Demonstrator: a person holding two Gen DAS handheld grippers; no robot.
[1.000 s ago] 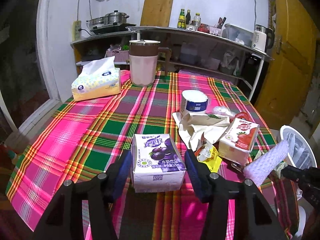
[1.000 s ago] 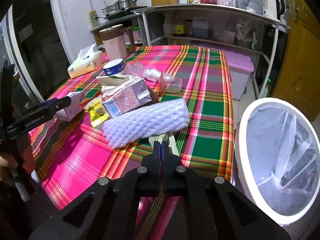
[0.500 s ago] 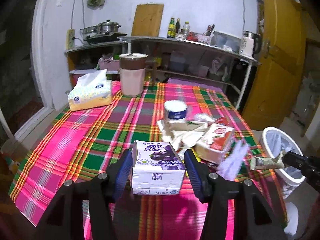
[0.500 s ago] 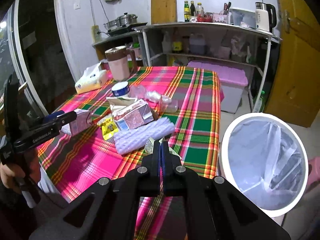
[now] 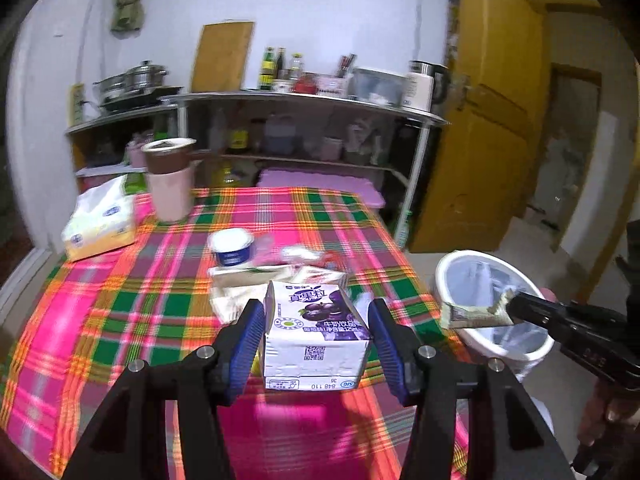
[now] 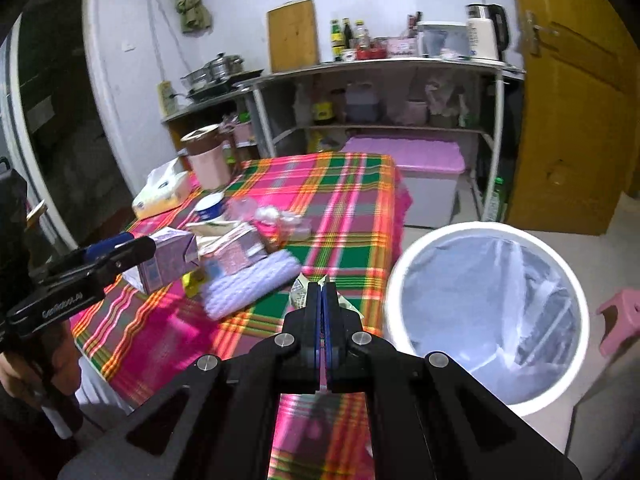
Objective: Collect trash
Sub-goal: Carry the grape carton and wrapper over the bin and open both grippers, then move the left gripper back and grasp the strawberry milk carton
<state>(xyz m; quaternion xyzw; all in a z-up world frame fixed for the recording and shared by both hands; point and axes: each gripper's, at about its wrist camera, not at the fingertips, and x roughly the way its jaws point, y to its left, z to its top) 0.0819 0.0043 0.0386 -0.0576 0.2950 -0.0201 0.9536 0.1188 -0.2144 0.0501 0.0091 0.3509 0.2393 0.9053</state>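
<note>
My left gripper [image 5: 316, 314] is shut on a purple milk drink carton [image 5: 316, 336] and holds it upright above the near part of the plaid table [image 5: 120, 304]. The same carton [image 6: 160, 260] shows in the right wrist view, at the tip of the left gripper [image 6: 136, 246]. My right gripper [image 6: 322, 286] is shut on a flat tan wrapper [image 6: 298, 296], of which only an edge peeks out there. In the left wrist view that wrapper [image 5: 476, 316] hangs from the right gripper [image 5: 514, 306] over the near rim of the white lined bin [image 5: 452, 276].
On the table lie a white foam sleeve [image 6: 248, 284], a pink carton [image 6: 240, 250], a yellow wrapper [image 6: 192, 282], a yoghurt cup [image 5: 232, 246], a tissue pack [image 5: 100, 224] and a pink jug [image 5: 170, 184]. The bin [image 6: 404, 276] stands off the table's right corner, a pink stool [image 6: 620, 320] beyond it.
Both grippers have risen and drawn back from the table. The purple carton came up off the cloth with the left gripper. The right gripper carried the wrapper over to the bin.
</note>
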